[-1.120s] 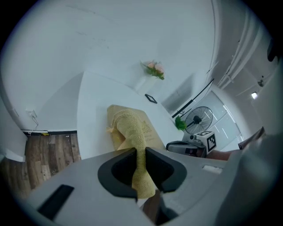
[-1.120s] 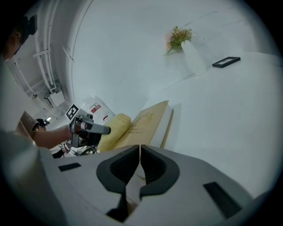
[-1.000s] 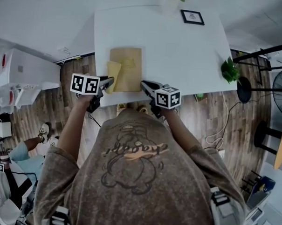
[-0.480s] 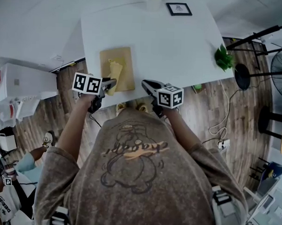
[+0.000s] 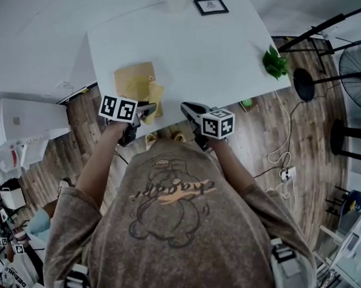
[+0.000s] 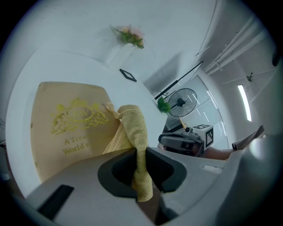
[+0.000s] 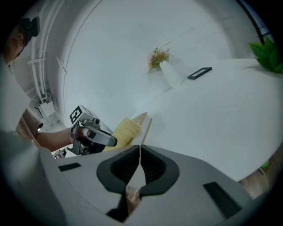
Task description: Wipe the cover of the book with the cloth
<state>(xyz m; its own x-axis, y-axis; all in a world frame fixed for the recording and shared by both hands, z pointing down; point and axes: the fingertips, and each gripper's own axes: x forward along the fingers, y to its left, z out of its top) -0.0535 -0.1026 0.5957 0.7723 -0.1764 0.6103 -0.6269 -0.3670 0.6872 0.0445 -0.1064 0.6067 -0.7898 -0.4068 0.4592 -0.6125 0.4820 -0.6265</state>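
A tan book point(image 5: 130, 83) with a gold emblem on its cover point(image 6: 66, 128) lies at the near left corner of the white table point(image 5: 208, 52). My left gripper point(image 5: 147, 111) is shut on a yellow cloth point(image 6: 137, 141), which drapes over the book's near right edge point(image 5: 154, 96). In the right gripper view the cloth point(image 7: 124, 130) and book corner point(image 7: 143, 119) show beside the left gripper. My right gripper point(image 5: 188, 109) hovers at the table's near edge, right of the book, jaws closed with nothing between them.
A small black picture frame point(image 5: 211, 5) and a vase with flowers point(image 7: 164, 66) stand at the table's far side. A green plant point(image 5: 275, 61) sits at the right edge. Stools and a fan point(image 5: 357, 70) stand on the wooden floor to the right.
The cloth has slid from the book's left side across the cover to its near right edge with the left gripper. The view has shifted; the right gripper stays where it was.
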